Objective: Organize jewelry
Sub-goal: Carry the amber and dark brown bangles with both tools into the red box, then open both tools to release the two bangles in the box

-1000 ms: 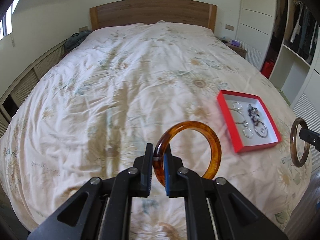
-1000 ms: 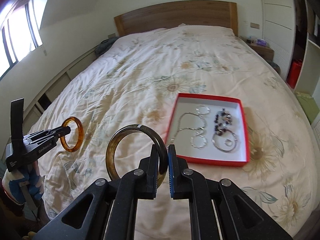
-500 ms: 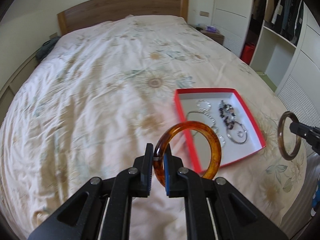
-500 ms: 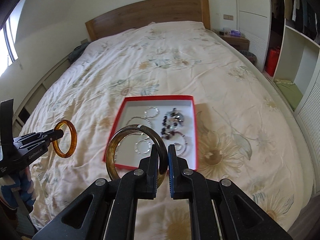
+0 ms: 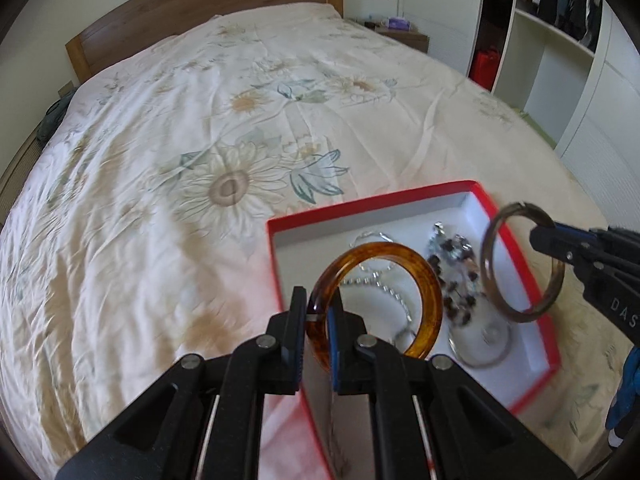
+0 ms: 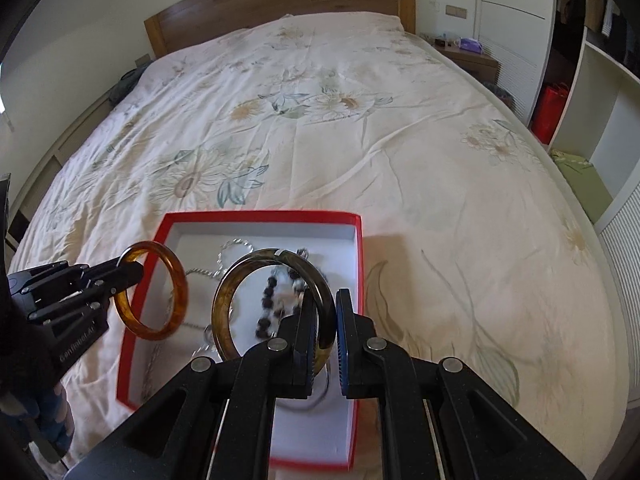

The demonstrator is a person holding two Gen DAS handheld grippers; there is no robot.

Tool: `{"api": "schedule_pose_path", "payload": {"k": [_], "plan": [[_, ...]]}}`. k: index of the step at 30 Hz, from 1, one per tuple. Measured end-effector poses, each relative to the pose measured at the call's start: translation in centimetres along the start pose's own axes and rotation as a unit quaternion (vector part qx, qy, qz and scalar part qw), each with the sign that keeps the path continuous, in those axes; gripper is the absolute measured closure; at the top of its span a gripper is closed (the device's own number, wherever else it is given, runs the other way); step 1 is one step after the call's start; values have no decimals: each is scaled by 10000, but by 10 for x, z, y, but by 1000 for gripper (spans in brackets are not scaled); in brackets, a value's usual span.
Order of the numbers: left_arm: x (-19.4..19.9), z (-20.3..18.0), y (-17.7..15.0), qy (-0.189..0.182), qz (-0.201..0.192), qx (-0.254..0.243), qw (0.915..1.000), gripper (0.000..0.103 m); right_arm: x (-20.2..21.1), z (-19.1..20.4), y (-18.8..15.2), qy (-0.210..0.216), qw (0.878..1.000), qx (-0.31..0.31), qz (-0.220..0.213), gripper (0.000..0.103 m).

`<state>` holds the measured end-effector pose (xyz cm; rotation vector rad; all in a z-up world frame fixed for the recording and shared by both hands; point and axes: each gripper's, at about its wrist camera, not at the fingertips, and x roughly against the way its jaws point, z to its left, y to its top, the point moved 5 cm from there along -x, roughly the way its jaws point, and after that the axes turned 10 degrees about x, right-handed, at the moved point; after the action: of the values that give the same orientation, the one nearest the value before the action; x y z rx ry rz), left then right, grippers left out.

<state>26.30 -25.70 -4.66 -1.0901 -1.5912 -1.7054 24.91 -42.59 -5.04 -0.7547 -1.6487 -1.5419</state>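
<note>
Both tools are clamped tight. The left tool [image 5: 318,312] grips an amber bangle [image 5: 424,300]; the right tool [image 6: 324,312] pinches a darker brown bangle [image 6: 236,280]. Both rings hang over the red box [image 6: 358,264] on the bed [image 6: 400,140]. Only the right view shows the left tool's printed side; the left view catches hanging clothes [image 5: 576,4].

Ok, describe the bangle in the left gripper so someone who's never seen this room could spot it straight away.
On the floral bedspread lies a shallow red box with a white inside. Above its left side, the left gripper holds an amber bangle. It is glossy orange-brown and thick, unlike the thinner, darker olive-brown bangle in the right gripper.
</note>
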Motion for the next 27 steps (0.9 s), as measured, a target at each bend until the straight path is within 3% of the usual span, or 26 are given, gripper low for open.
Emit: {"api": "schedule_pose_path", "payload": {"k": [6,11,21,27], "plan": [[-39,-3,6,158,218,22,9996,94,-42,-3,20,-89,9997,160,131,94],[-57,-8,5,83,349,48,9993,94,-64,-8,26,-235,9991,242,262,94],[-65,-12,5,172,523,-19,9985,94,-74,-8,24,-426,9966,572,423,94],[-64,-8,7,-50,576,199,9981,93,-70,-9,24,-392,9971,519,406,93]]}}
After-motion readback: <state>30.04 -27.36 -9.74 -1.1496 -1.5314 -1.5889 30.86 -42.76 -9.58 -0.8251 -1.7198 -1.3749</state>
